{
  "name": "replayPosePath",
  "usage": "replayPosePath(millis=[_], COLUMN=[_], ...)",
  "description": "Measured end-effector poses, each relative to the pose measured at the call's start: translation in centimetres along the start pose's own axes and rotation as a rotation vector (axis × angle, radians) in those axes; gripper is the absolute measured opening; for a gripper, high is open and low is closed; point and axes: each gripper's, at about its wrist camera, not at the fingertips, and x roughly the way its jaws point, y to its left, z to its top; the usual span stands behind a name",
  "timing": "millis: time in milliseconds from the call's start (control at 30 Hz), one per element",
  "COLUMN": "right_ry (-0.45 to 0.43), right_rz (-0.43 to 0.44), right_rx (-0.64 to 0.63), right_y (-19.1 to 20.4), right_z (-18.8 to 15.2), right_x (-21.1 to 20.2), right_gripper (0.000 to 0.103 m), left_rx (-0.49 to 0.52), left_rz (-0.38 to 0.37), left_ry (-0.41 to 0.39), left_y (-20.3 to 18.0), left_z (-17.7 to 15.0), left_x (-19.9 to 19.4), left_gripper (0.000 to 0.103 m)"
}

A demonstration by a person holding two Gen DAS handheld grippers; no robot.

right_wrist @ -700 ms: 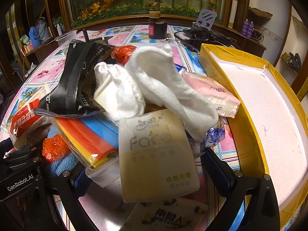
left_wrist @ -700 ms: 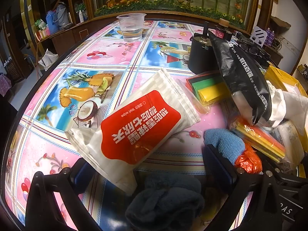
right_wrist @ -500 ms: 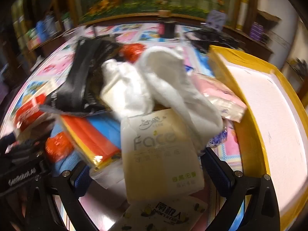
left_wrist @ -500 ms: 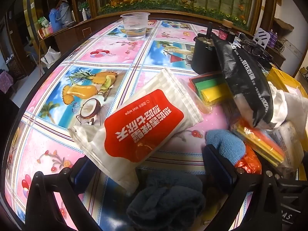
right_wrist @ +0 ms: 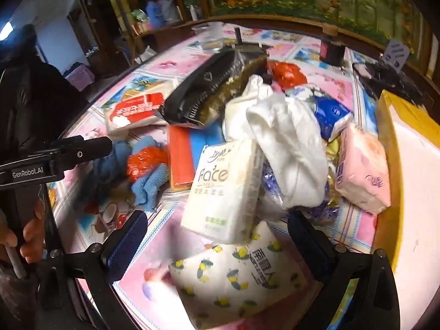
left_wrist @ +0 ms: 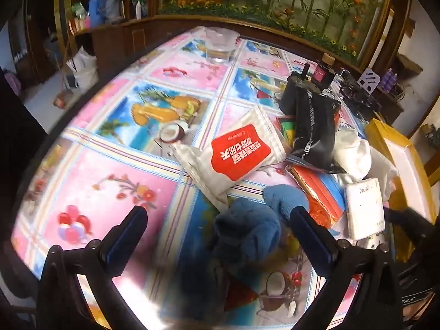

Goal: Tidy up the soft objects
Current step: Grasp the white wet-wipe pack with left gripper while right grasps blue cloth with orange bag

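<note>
Left gripper (left_wrist: 218, 221), jaws spread wide, above a crumpled dark-blue fleece cloth (left_wrist: 247, 231). Right gripper (right_wrist: 217, 229), jaws likewise wide, empty, before a white "Face" tissue pack (right_wrist: 220, 189) lying beside the yellow-rimmed box (right_wrist: 385, 137).

I see a clear plastic cup (left_wrist: 220, 44) standing at the far end of the fruit-print tablecloth (left_wrist: 110, 192), a black jar (right_wrist: 332, 50) farther right, and flowering plants (left_wrist: 288, 2) behind the table.

left gripper (left_wrist: 218, 218) agape, right gripper (right_wrist: 217, 222) agape
</note>
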Motion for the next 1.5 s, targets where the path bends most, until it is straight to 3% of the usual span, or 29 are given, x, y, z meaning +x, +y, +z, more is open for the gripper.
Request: replayPosePath(millis=[133,233,333,367,500,733,800,833,867,1000,1167,1300,1333,1367,1467,1500], right_ry=[-0.072,-0.132,-0.183,-0.198,-0.221,-0.184,-0.185,-0.184,-0.181,-0.169,-0.191,-0.244,-0.239,-0.227,-0.133,-0.101], right_rz=[0.053,0.080,0.126,0.139,0.176,0.190,0.186,0.185,0.187,0.199,0.230,0.243,0.246,0.251,0.225,0.191], right_rx=[0.028,0.043,0.038,0.035,0.035,0.073,0.082,0.084,0.086,0.089,0.058,-0.087,-0.128,-0.172,-0.241,-0.248], right_y=[-1.6,-2.6,-2.5,-2.4,-2.4,-3.5,-3.6,-3.7,-3.8,-3.9,-3.3,-0.2,0.7,1.9,4.6,5.2], right_z=[0.0,0.2,0.0,0.2,0.1,0.2,0.2,0.2,0.3,0.3,0.2,-0.3,-0.4,-0.5,0.0,0.5], right_x=[-2.5,-4.1,-5.4,-5.6,-6.1,-5.2,-5.1,-5.0,-5.0,-4.6,-4.9,-5.6,-5.4,-5.0,-2.6,-1.5], right_gripper=[0.103,0.103,0.099,0.099,0.099,0.099,0.099,0.099,0.099,0.099,0.099,0.099,0.095,0.080,0.052,0.048], left_rx=[0.126,0.231,0.271,0.275,0.284,0.344,0.335,0.311,0.282,0.162,0.082,0.033,0.026,0.018,-0.002,-0.006], left_rz=[0.081,0.110,0.086,0.083,0.068,0.030,0.040,0.033,0.018,-0.007,-0.029,-0.042,-0.039,-0.042,-0.068,-0.072], left_ry=[-0.064,-0.058,-0.028,-0.018,-0.014,0.078,0.089,0.076,0.077,0.053,-0.032,-0.079,-0.089,-0.093,-0.091,-0.091], left_y=[-1.7,-2.7,-2.7,-2.5,-2.2,-3.2,-3.2,-3.0,-2.5,-0.4,1.7,2.9,3.1,3.2,3.8,3.9], left_z=[1.8,2.8,3.1,3.3,4.8,5.1,4.8,4.8,4.8,4.5,2.9,0.7,0.2,-0.2,-1.1,-1.2], left_x=[-2.3,-2.5,-1.4,-0.7,1.7,6.9,7.9,7.9,7.8,6.9,3.2,0.9,0.5,0.3,0.2,0.2], left_gripper=[0.103,0.102,0.078,0.076,0.076,0.076,0.072,0.064,0.044,0.041,0.041,0.042,0.042,0.042,0.042,0.042])
